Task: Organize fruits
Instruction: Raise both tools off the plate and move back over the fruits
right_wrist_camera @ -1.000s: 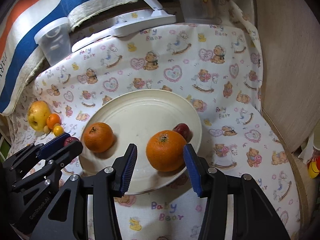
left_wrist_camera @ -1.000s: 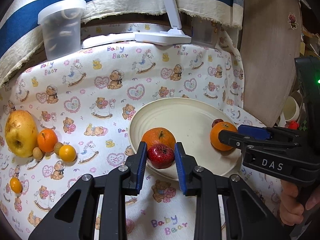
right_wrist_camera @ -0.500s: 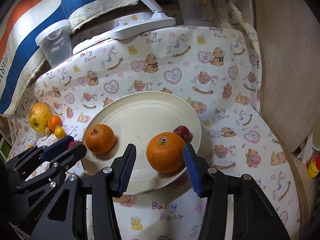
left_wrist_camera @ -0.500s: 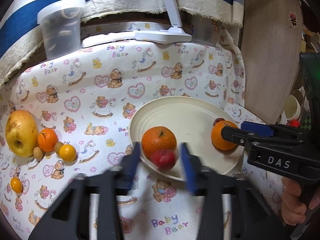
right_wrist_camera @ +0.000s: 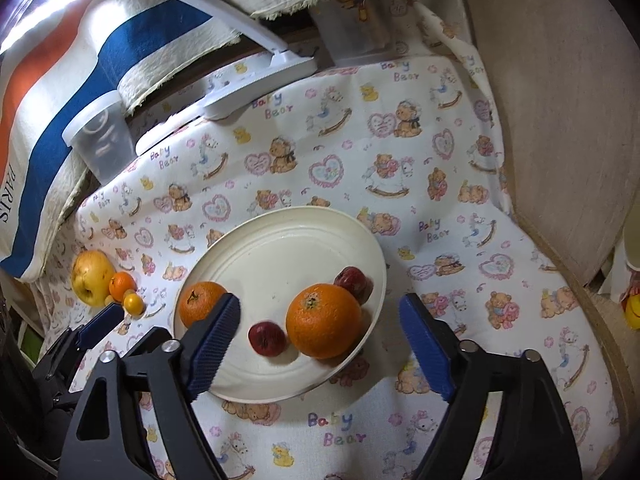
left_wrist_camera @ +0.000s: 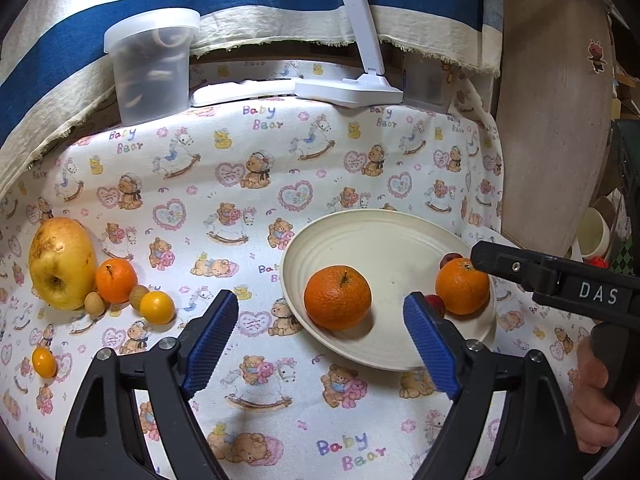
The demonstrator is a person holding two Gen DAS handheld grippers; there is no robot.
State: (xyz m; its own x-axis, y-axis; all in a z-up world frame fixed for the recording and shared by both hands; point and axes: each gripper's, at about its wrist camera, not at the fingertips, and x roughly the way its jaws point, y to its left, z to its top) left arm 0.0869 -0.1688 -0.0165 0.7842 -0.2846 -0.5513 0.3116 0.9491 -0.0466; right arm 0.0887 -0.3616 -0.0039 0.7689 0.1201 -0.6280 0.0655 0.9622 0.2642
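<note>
A cream plate (left_wrist_camera: 380,240) (right_wrist_camera: 288,248) holds two oranges and two small red fruits. My left gripper (left_wrist_camera: 322,338) hangs over the plate's near rim, its jaws opening, with nothing between the pads. An orange (left_wrist_camera: 337,297) sits just beyond it, and a red fruit (left_wrist_camera: 435,304) peeks past its right finger. My right gripper (right_wrist_camera: 320,346) has jaws opening around the larger orange (right_wrist_camera: 323,320), and the pads stand clear of it. A red fruit (right_wrist_camera: 267,338) lies beside that orange, and another red fruit (right_wrist_camera: 352,280) lies behind it.
On the cloth to the left lie a yellow apple (left_wrist_camera: 62,262), a small orange (left_wrist_camera: 116,280), brown nuts and small yellow fruits (left_wrist_camera: 157,307). At the back are a clear tub (left_wrist_camera: 152,68) and a white lamp base (left_wrist_camera: 348,88). A wooden panel (left_wrist_camera: 552,120) stands at the right.
My left gripper has let go of the red fruit, which now lies on the plate beside the larger orange. Both grippers' jaws have spread much wider.
</note>
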